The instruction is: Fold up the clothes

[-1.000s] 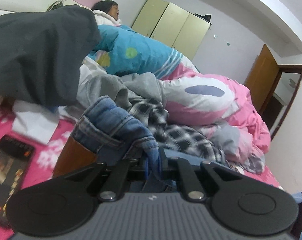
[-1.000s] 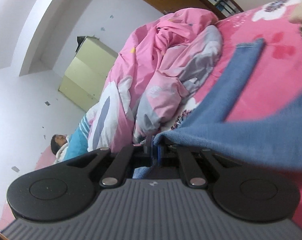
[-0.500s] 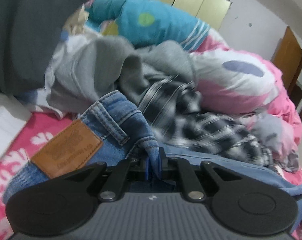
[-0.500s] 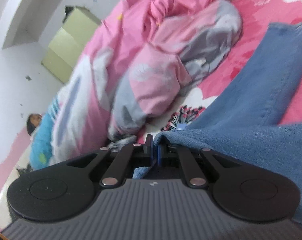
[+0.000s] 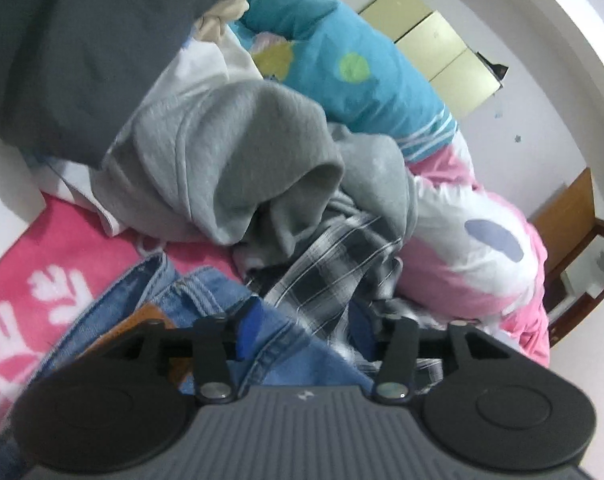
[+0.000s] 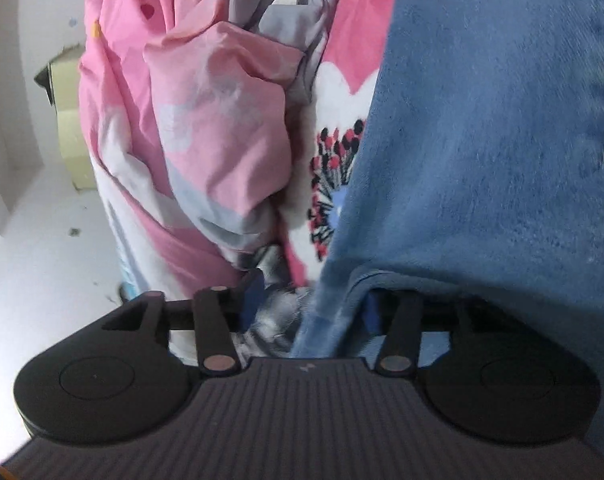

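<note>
The left hand-held gripper [image 5: 302, 330] is tilted down over the bed, its jaws spread wide with the waistband end of the blue denim jeans [image 5: 205, 300] lying between them; the cloth is draped across the gap rather than pinched, so nothing is clamped. One blue pad [image 5: 247, 330] shows on the inner side of the left jaw. The jeans' brown leather patch [image 5: 147, 314] sits just beside that jaw, partly hidden by the linkage. The jeans lie on the pink bedsheet with white leaf prints [image 5: 41, 276], at the near part of the bed.

Just beyond the jeans are a black-and-white checked shirt [image 5: 334, 264] and a crumpled grey sweatshirt [image 5: 237, 160], the shirt partly under the sweatshirt. A dark grey garment [image 5: 81, 48] fills the upper left. Behind them a rumpled quilt in teal, white and pink [image 5: 362, 68] runs along the far side of the bed, with pale yellow-green cabinets [image 5: 434, 52] against the wall.

The right hand-held gripper [image 6: 308, 308] also stands wide apart. A fold of the jeans [image 6: 482, 140] hangs across the space between its jaws and over the right one, loose, not gripped. To the left lies the pink and grey quilt [image 6: 205, 120], and between quilt and denim a strip of flowered pink sheet [image 6: 334, 168] shows.
</note>
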A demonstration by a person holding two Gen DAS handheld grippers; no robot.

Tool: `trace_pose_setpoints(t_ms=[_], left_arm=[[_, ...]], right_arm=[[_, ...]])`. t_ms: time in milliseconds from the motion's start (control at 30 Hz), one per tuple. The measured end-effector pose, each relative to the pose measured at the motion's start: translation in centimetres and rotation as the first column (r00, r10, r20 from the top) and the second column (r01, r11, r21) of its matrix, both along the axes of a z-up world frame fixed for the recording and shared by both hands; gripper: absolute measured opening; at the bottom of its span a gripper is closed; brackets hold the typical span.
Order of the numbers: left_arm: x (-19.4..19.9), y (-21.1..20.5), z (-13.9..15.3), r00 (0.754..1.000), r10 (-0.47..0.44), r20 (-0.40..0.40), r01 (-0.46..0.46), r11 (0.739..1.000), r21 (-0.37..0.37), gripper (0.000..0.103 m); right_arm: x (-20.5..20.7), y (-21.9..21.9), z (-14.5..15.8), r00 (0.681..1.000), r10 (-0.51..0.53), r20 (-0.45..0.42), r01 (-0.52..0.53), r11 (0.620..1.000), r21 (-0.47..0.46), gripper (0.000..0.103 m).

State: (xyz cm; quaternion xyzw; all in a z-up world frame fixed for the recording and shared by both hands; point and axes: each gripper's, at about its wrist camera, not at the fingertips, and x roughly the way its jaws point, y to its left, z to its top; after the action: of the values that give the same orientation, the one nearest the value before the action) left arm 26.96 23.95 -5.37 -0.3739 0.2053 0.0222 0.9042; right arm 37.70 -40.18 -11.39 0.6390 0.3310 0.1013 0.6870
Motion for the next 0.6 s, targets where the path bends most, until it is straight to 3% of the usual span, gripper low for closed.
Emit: trace_pose_setpoints(t_ms=[33,133,233,333,533,600], left_arm=[[-0.2,0.0,0.3,1.000,0.000,0.005,0.000,1.000,0.004,0.054],[-2.1,-0.7,2.0,0.999,-0.030,0.033,0.028,0.998,0.049,0.059],[-4.5,-1.7,4.0,0.995,-0.080,0.056,0.074,0.993,0.097,0.068],[-7.2,-2.7,5.4,0.988,-0.146,0.047,0.139,0.982,0.128,0.069],[-11.5,-4.7,4.8,0.970,-0.239,-0.035,0.241,0.963,0.118,0.069],[-12.3,-5.1,3.8,0.967,-0.245,-0.063,0.251,0.961,0.116,0.069]], right_arm=[[-0.2,-0.1,0.1,1.000,-0.002,-0.003,0.002,1.000,0.025,0.057],[-1.8,0.7,2.5,0.999,-0.008,0.049,0.010,0.999,-0.039,0.067],[-3.8,0.4,4.9,0.993,-0.037,0.112,0.047,0.995,-0.089,0.069],[-6.0,-0.4,7.2,0.981,-0.074,0.182,0.099,0.987,-0.130,0.069],[-11.1,-2.9,11.5,0.941,-0.149,0.304,0.212,0.959,-0.186,0.069],[-13.6,-3.9,12.4,0.940,-0.144,0.310,0.228,0.940,-0.255,0.069]])
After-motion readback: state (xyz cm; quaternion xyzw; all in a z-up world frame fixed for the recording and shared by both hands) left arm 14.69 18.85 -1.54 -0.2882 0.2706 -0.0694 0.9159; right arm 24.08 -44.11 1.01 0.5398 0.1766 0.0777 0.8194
